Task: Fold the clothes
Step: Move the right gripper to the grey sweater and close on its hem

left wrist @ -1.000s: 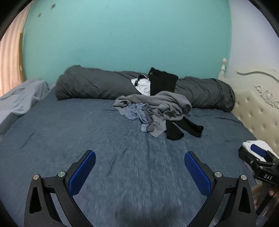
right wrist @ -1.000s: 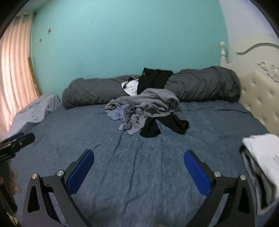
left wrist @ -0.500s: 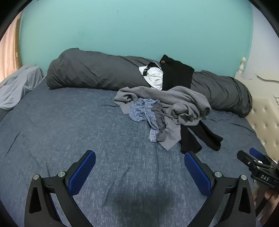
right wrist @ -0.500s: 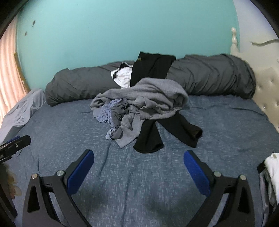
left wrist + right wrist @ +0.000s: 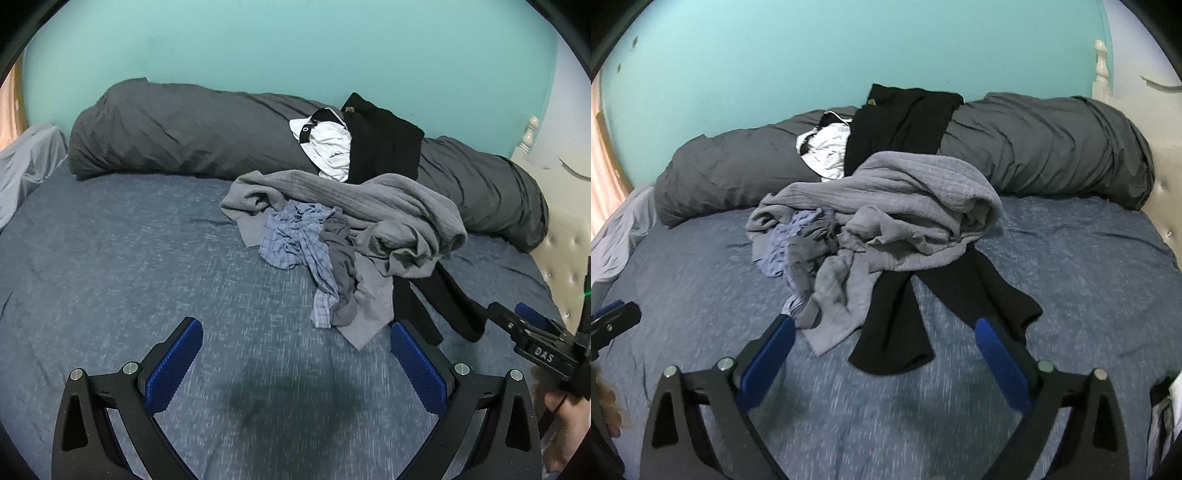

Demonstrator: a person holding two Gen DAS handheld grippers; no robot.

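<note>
The clothes pile lies in the middle of the bed, unsorted for folding. The left claw gapes wide and empty; the right claw, also empty, is closing slightly near the black trousers, likely picking a first garment.

Each gripper has black triangular arms with cut-out slots, silver screws and ribbed blue pads. The right gripper looks the same, with white lettering on its side.
</note>
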